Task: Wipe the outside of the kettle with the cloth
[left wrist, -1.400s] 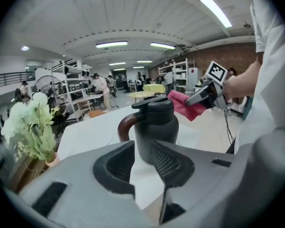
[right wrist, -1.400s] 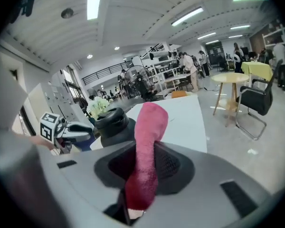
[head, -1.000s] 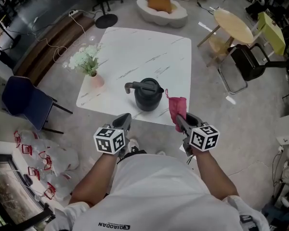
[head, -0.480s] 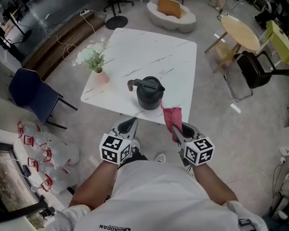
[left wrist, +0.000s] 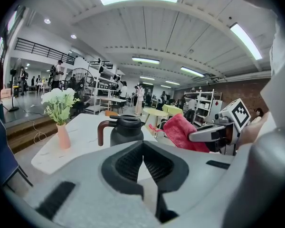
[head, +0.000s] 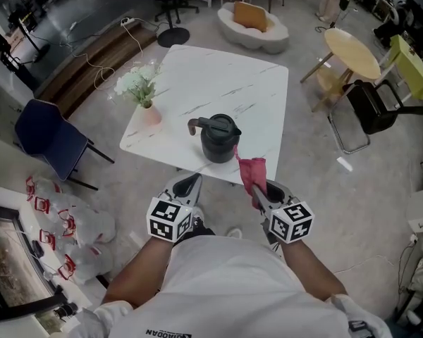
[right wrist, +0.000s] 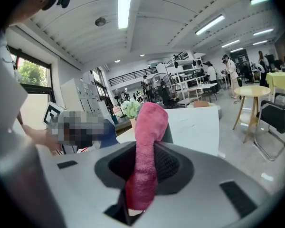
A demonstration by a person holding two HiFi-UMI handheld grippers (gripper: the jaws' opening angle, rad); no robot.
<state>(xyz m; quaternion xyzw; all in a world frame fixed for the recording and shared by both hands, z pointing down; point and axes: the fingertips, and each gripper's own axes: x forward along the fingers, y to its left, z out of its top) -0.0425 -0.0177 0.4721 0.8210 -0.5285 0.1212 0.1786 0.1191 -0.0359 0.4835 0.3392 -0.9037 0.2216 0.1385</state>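
A dark grey kettle (head: 218, 138) with a brown handle stands near the front edge of the white marble table (head: 225, 76); in the left gripper view the kettle (left wrist: 126, 131) is ahead, past the jaws. My right gripper (head: 259, 191) is shut on a pink-red cloth (head: 252, 173), which sticks up from the jaws just off the table's front edge, right of the kettle. From the right gripper (right wrist: 149, 148) the cloth (right wrist: 145, 160) hides most of the kettle. My left gripper (head: 189, 183) is shut and empty, short of the table edge; its jaws (left wrist: 142, 144) meet with nothing between them.
A pink vase of white flowers (head: 142, 94) stands at the table's left edge. A blue chair (head: 46, 141) is on the left, and a round wooden table (head: 351, 46) and black chair (head: 370, 104) on the right. A cream seat (head: 252, 23) lies beyond.
Over the second both grippers have drawn slightly lower and closer together in the head view, the cloth still in the right one. Since half a second ago they have kept still.
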